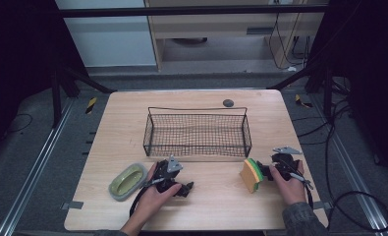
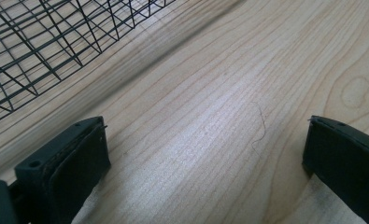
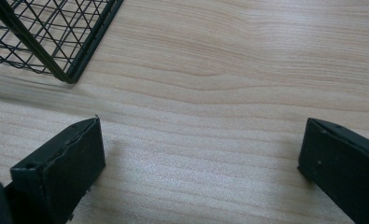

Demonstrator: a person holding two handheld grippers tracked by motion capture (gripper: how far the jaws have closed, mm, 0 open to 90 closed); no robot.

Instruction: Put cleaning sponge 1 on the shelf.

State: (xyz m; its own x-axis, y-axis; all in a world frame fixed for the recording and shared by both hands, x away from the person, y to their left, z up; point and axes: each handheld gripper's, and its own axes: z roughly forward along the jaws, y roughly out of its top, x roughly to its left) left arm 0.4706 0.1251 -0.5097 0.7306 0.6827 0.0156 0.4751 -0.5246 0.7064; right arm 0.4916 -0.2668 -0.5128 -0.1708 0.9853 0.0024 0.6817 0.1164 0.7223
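Observation:
A black wire basket (image 1: 196, 111) stands in the middle of the wooden table (image 1: 132, 113). In front of its right corner a yellow sponge with a green scouring side (image 1: 252, 175) stands on edge. My right gripper (image 1: 269, 171) is just right of the sponge, and I cannot tell whether they touch. In the right gripper view its jaws (image 3: 201, 135) are open over bare wood, with the basket's corner (image 3: 65, 65) at upper left. My left gripper (image 1: 184, 188) rests low on the table, and its jaws (image 2: 205, 135) are open with nothing between them. A green oval dish (image 1: 127, 181) lies to its left.
The basket's mesh wall (image 2: 28, 56) is close at the upper left of the left gripper view. A small dark round disc (image 1: 228, 103) sits near the table's far edge. Cables trail on the floor to the right (image 1: 348, 196).

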